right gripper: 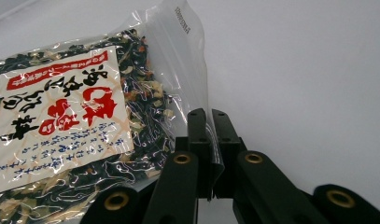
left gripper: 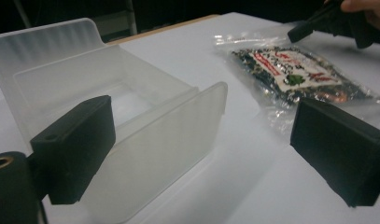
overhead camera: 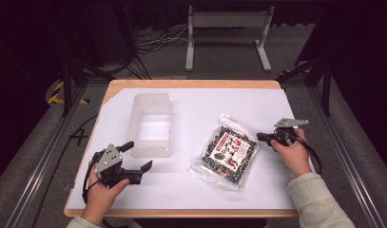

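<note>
The right tool (right gripper: 208, 116) pinches the packet's (right gripper: 61, 130) clear edge.

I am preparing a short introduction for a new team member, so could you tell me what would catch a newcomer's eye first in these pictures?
The eye goes first to the clear bag of dried greens with its red and white label, lying right of centre on the white table. The right gripper is shut on the bag's clear edge. To the left stands a frosted plastic bin, and the left gripper rests open just in front of it.
</note>
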`<action>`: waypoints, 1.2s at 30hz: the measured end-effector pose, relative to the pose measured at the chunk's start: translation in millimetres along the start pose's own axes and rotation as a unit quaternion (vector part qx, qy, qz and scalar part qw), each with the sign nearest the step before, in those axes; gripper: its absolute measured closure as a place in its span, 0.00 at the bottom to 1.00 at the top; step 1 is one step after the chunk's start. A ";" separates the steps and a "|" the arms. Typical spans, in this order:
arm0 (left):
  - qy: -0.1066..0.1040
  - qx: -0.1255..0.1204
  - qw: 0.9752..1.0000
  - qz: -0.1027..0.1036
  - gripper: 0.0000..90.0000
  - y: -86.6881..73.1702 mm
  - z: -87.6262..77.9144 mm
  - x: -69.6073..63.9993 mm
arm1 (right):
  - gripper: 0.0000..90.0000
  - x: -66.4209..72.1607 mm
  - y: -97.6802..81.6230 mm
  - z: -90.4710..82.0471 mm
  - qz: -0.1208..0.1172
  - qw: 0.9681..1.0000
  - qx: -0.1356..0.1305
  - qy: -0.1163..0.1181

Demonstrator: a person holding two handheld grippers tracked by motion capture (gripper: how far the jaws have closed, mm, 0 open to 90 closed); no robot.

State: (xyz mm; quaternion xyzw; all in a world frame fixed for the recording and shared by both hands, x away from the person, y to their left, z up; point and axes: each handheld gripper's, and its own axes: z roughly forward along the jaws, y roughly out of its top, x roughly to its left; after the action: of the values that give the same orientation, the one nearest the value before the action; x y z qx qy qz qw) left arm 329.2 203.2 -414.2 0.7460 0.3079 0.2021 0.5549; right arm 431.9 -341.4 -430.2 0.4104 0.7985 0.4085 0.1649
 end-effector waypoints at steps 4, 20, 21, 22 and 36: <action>-0.016 0.007 1.000 0.002 0.07 1.5 -1.4 1.6 | 1.00 1.6 8.8 -11.0 -0.004 1.000 -0.021 0.006; -0.013 0.005 1.000 -0.017 0.11 14.8 1.1 3.6 | 1.00 31.1 60.2 -75.5 -0.087 0.988 -0.123 0.020; -0.012 0.002 1.000 -0.017 0.11 15.6 1.5 3.0 | 1.00 33.8 63.1 -78.7 -0.095 0.987 -0.128 0.019; -0.012 0.002 1.000 -0.017 0.11 15.6 1.5 3.0 | 1.00 36.6 65.1 -80.6 -0.099 0.986 -0.132 0.019; 0.002 -0.033 0.999 -0.002 0.07 31.8 6.1 -2.7 | 1.00 77.8 96.8 -106.6 -0.187 0.968 -0.163 0.025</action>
State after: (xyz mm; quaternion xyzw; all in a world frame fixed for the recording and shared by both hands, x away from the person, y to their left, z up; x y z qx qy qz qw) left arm 338.6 190.9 -385.7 0.7263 0.3037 0.2126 0.5789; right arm 371.1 -303.2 -283.2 0.2115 0.7871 0.5055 0.2832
